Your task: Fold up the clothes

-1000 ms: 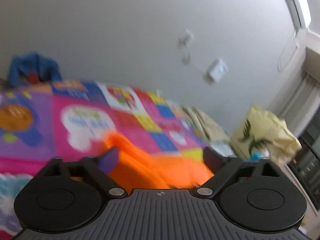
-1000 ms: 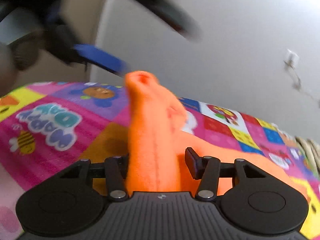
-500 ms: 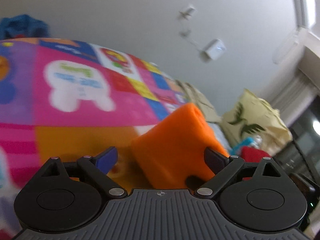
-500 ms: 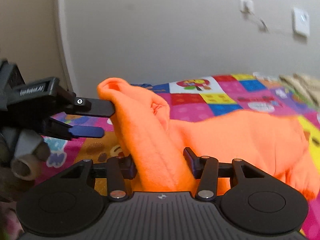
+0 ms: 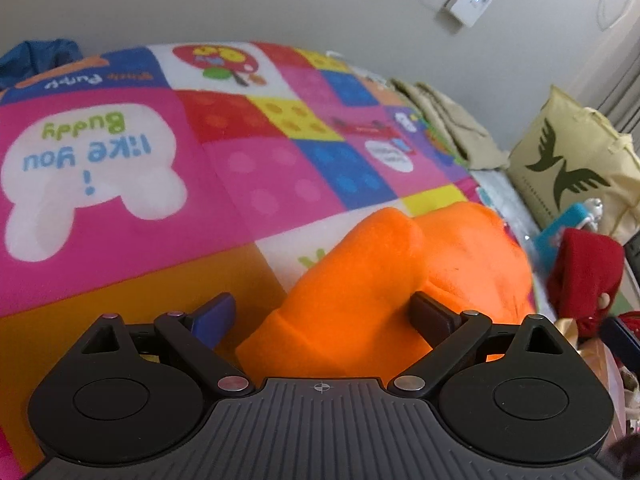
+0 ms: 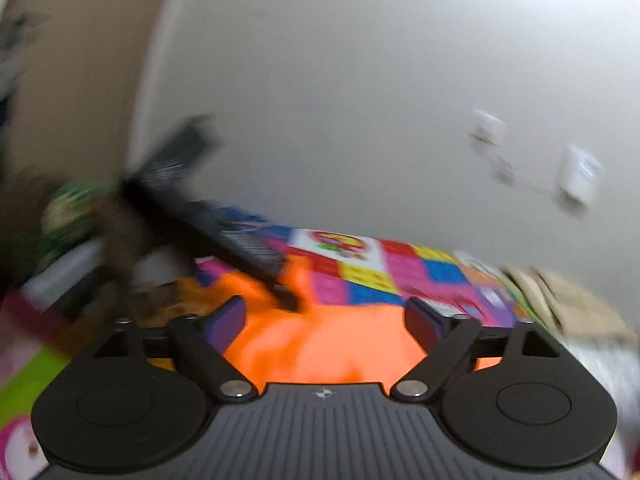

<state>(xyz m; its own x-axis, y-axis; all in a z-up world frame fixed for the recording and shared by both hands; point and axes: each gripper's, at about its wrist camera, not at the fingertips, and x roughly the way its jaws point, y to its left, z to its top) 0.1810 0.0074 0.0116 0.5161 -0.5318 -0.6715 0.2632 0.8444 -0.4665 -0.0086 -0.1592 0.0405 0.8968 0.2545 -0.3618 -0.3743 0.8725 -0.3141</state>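
My left view is sharp: the patchwork play mat (image 5: 248, 184) fills it, with the orange garment (image 5: 372, 280) bunched on it between my left gripper (image 5: 324, 314) fingers, jaws spread wide and not pinching. Only this view shows the yellow bag (image 5: 576, 168) and a red cloth (image 5: 584, 272) at the right. My right view is blurred: the garment lies flat beneath my right gripper (image 6: 324, 316), jaws wide too, and the left gripper's dark fingertips (image 6: 286, 298) touch the cloth.
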